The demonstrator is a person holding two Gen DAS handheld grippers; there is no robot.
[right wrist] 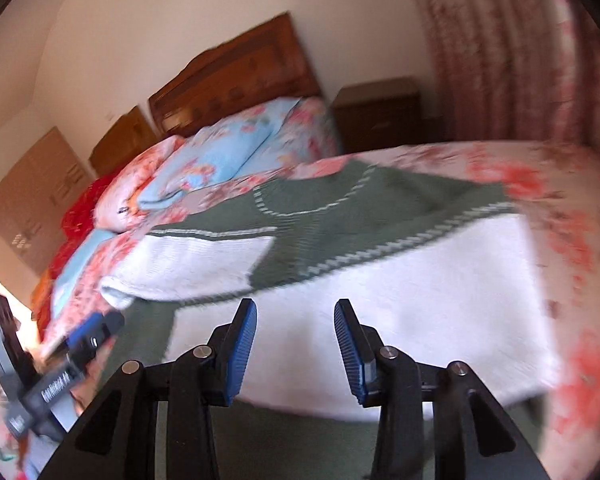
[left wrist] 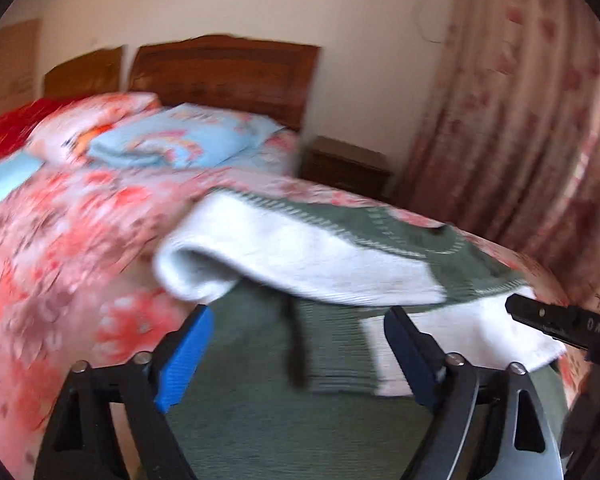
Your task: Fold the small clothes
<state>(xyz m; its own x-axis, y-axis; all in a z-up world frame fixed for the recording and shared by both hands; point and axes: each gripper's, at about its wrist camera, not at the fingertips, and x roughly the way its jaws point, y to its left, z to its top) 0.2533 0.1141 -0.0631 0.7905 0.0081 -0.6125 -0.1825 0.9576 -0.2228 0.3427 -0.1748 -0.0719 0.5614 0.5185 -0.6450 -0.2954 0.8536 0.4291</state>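
A green and white knitted sweater point(left wrist: 324, 248) lies on the floral bedspread point(left wrist: 60, 240), with its white sleeves folded in over the green body. My left gripper point(left wrist: 296, 336) is open and empty just above the sweater's near green part. My right gripper point(right wrist: 296, 348) is open and empty over a white sleeve point(right wrist: 420, 300) of the sweater point(right wrist: 340, 204). The right gripper's tip point(left wrist: 548, 316) shows at the right edge of the left wrist view. The left gripper point(right wrist: 84, 340) shows at the lower left of the right wrist view.
Folded blue and pink bedding point(left wrist: 172, 140) and a red cloth point(left wrist: 16, 120) lie near the wooden headboard point(left wrist: 224, 72). A dark nightstand point(left wrist: 344, 168) stands beside the bed. A floral curtain point(left wrist: 520, 120) hangs at the right.
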